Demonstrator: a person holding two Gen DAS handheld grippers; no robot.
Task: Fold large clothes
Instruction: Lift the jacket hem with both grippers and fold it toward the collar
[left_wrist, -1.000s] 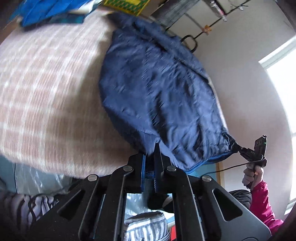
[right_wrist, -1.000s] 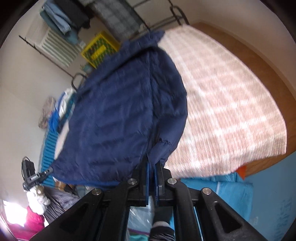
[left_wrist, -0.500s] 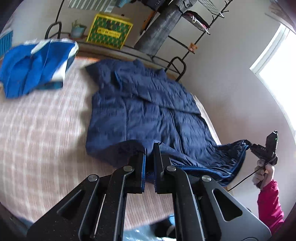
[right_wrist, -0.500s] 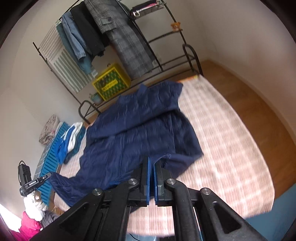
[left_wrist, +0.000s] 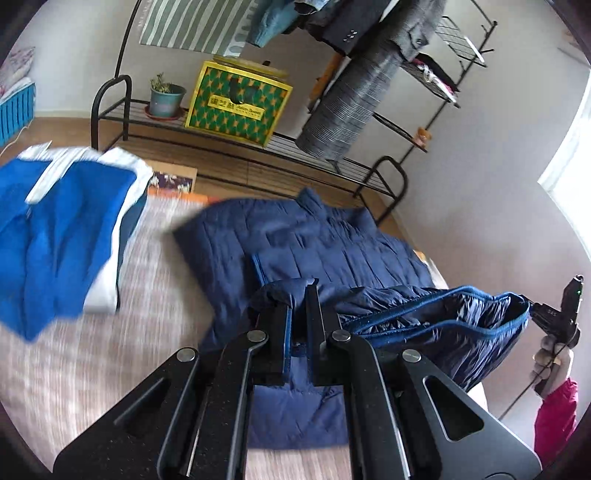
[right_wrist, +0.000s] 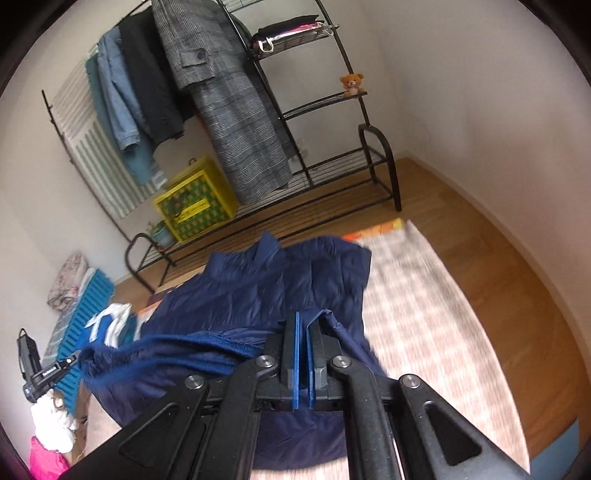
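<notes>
Navy quilted jacket hem clamped by left gripper and right gripper, yellow box lettering unreadable

Yellow-green box bears a label, too small to read.

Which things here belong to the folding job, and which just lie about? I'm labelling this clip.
In the job:
navy jacket
left claw, shut on its hem
right claw, shut on its hem
bed

Lying about:
blue top
yellow box
plant pot
teddy
hung coats
</notes>
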